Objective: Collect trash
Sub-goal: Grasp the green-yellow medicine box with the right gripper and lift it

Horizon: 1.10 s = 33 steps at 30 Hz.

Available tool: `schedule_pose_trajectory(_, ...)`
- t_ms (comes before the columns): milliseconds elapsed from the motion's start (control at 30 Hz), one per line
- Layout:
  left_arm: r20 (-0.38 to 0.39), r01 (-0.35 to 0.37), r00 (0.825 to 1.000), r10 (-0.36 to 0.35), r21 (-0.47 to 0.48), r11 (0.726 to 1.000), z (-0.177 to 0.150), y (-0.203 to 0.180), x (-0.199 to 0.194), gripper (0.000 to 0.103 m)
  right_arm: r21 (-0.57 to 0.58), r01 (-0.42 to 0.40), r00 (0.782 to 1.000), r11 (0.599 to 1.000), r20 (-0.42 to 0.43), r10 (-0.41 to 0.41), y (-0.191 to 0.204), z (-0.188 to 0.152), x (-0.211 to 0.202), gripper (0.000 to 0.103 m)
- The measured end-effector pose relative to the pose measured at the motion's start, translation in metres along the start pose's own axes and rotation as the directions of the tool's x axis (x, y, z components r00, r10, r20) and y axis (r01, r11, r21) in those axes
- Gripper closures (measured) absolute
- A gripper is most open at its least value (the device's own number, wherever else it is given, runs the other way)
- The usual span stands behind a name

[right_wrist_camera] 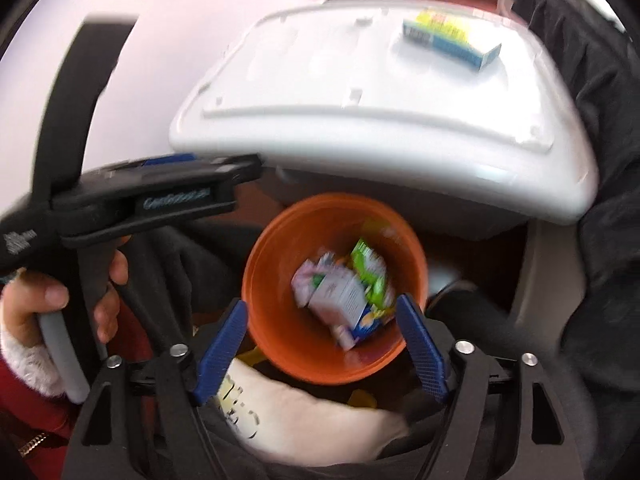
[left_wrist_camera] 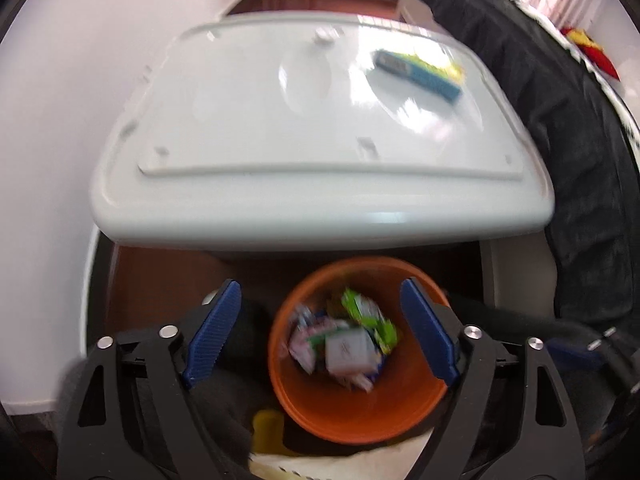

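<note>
An orange bin (left_wrist_camera: 320,412) (right_wrist_camera: 280,344) stands on the floor below a white table (left_wrist_camera: 320,208) (right_wrist_camera: 400,152). It holds several crumpled wrappers and small cartons (left_wrist_camera: 344,340) (right_wrist_camera: 344,296). A blue and yellow box (left_wrist_camera: 420,72) (right_wrist_camera: 452,36) lies on the far right of the table top. My left gripper (left_wrist_camera: 320,292) is open and empty above the bin; it also shows in the right wrist view (right_wrist_camera: 240,170), held in a hand at the left. My right gripper (right_wrist_camera: 320,308) is open and empty above the bin.
A dark fleece-covered chair (left_wrist_camera: 580,160) (right_wrist_camera: 608,160) stands at the table's right. A cream cloth bag (right_wrist_camera: 304,420) lies in front of the bin. A white wall (left_wrist_camera: 60,120) runs along the left, with curtains at the far end.
</note>
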<state>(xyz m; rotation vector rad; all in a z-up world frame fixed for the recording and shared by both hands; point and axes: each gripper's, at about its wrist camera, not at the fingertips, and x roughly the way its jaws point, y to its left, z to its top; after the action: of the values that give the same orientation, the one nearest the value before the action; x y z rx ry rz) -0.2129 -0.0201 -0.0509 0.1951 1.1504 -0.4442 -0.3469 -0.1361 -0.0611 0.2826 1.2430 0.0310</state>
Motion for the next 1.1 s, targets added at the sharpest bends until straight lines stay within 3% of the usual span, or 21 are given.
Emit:
schedule_pose_trajectory(167, 0.048, 0.0, 0.999, 0.001, -0.031, 1.0, 0.013, 0.014, -0.007, 0.018, -0.044, 0.076, 0.994, 0.996, 0.078, -0.072, -0.024, 0.068, -0.033, 0.019)
schedule_pose_trajectory(333, 0.012, 0.047, 0.999, -0.047, -0.046, 0.998, 0.012, 0.016, 0.005, 0.017, -0.072, 0.133, 0.985, 0.989, 0.12, -0.123, -0.045, 0.156, -0.041, 0.017)
schedule_pose_trajectory(467, -0.02, 0.08, 0.997, -0.081, -0.053, 0.995, 0.012, 0.017, 0.017, 0.017, -0.111, 0.192, 0.975, 0.975, 0.132, -0.177, -0.061, 0.221, -0.024, 0.011)
schedule_pose_trajectory(567, -0.047, 0.081, 0.995, -0.084, -0.051, 0.995, 0.016, 0.021, 0.028, 0.017, -0.198, 0.225, 0.974, 0.954, 0.076, -0.214, -0.073, 0.264, 0.008, 0.008)
schedule_pose_trajectory(833, -0.087, 0.085, 0.992, -0.096, -0.117, 0.989, 0.035, 0.038, 0.057, 0.017, -0.267, 0.293, 0.951, 0.918, -0.022, -0.309, -0.118, 0.325, 0.089, 0.008)
schedule_pose_trajectory(1100, -0.124, 0.122, 0.982, -0.14, -0.144, 0.982, 0.043, 0.036, 0.076, 0.017, -0.353, 0.304, 0.931, 0.885, -0.087, -0.354, -0.145, 0.349, 0.138, 0.005)
